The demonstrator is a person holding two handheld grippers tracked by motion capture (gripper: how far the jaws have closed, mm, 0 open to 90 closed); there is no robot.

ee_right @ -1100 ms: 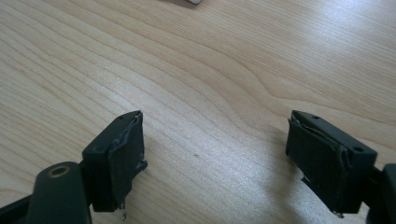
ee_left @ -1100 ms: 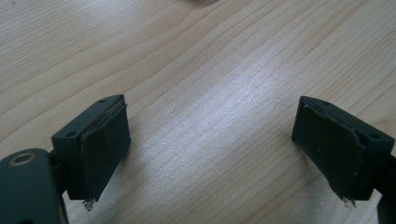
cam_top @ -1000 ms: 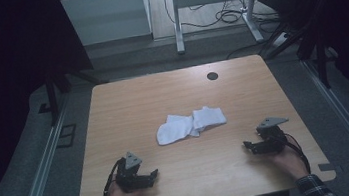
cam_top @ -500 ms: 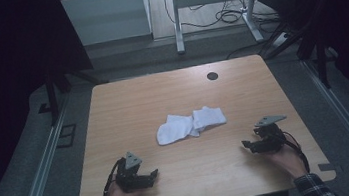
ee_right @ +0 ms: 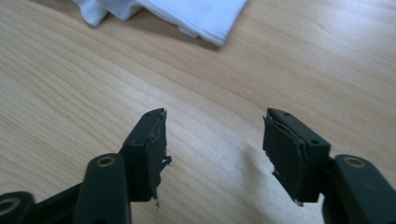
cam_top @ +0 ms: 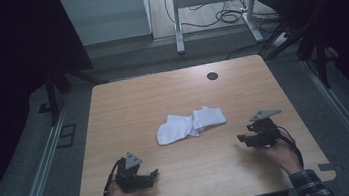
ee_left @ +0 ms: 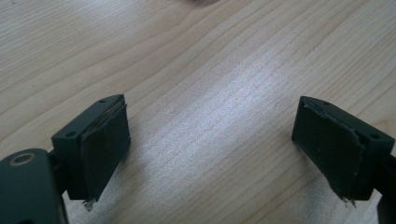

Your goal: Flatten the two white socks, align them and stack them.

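**White socks lie mid-table between two empty hand-held grippers**

High view: white socks (cam_top: pixel 191 124) lie at the middle of the table (cam_top: pixel 161 92). The left hand-held gripper (cam_top: pixel 152 173) rests near the front edge, the right hand-held gripper (cam_top: pixel 240 138) further right, both apart from the socks.

Left gripper view: jaws spread wide over bare wood.

Right gripper view: jaws partly spread, just been closing, nothing between them; the socks (ee_right: pixel 187 14) lie ahead.

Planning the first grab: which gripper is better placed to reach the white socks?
Right, probably. The right gripper points at the white socks, jaws apart and empty, having just been closing. The left gripper aims across bare table.
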